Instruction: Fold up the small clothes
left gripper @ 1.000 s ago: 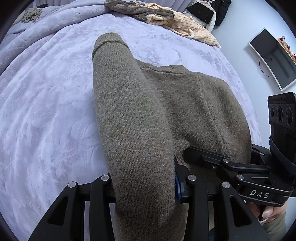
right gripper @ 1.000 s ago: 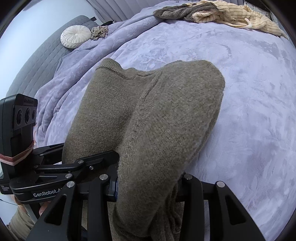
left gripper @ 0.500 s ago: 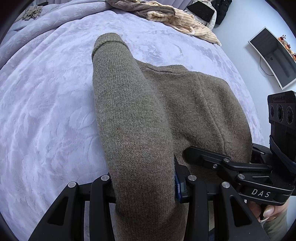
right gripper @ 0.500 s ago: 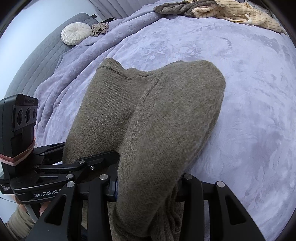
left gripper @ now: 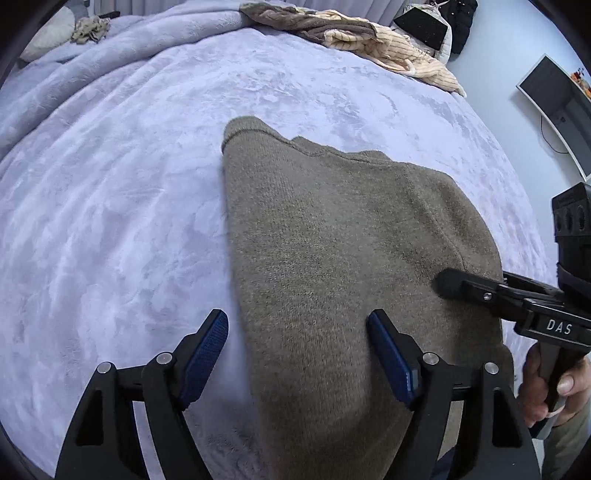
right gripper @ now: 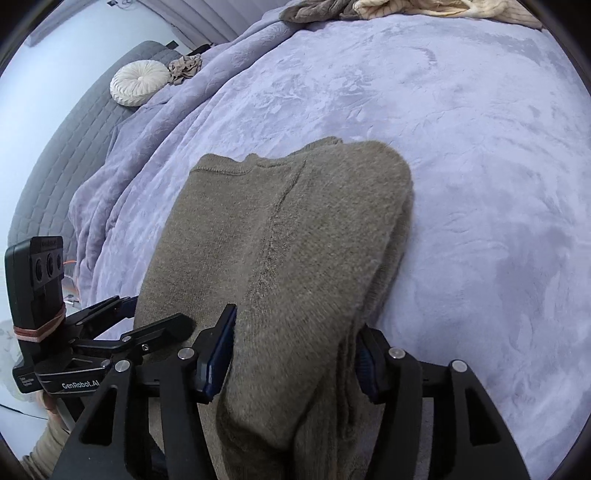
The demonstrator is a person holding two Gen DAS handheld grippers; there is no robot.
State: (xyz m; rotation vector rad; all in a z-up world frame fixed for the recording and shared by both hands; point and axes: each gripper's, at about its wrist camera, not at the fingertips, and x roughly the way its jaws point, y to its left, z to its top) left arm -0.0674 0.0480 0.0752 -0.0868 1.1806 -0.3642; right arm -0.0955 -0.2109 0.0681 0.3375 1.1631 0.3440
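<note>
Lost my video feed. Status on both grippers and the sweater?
Left gripper open, jaws just widened. Right gripper just opening too, olive sweater between its fingers, lying folded on the lavender blanket. Nothing in the way.

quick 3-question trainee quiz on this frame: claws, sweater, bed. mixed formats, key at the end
1. True or false: the left claw is clamped on the olive sweater.
2. What lies at the far edge of the lilac blanket? A) heap of clothes B) laptop C) shoes
3. Fill in: the right claw has sweater fabric between its ___ pads.

Key: 1 false, both claws' jaws have just been opening, the left's pads stand apart; 2 A, heap of clothes; 3 blue.
</note>
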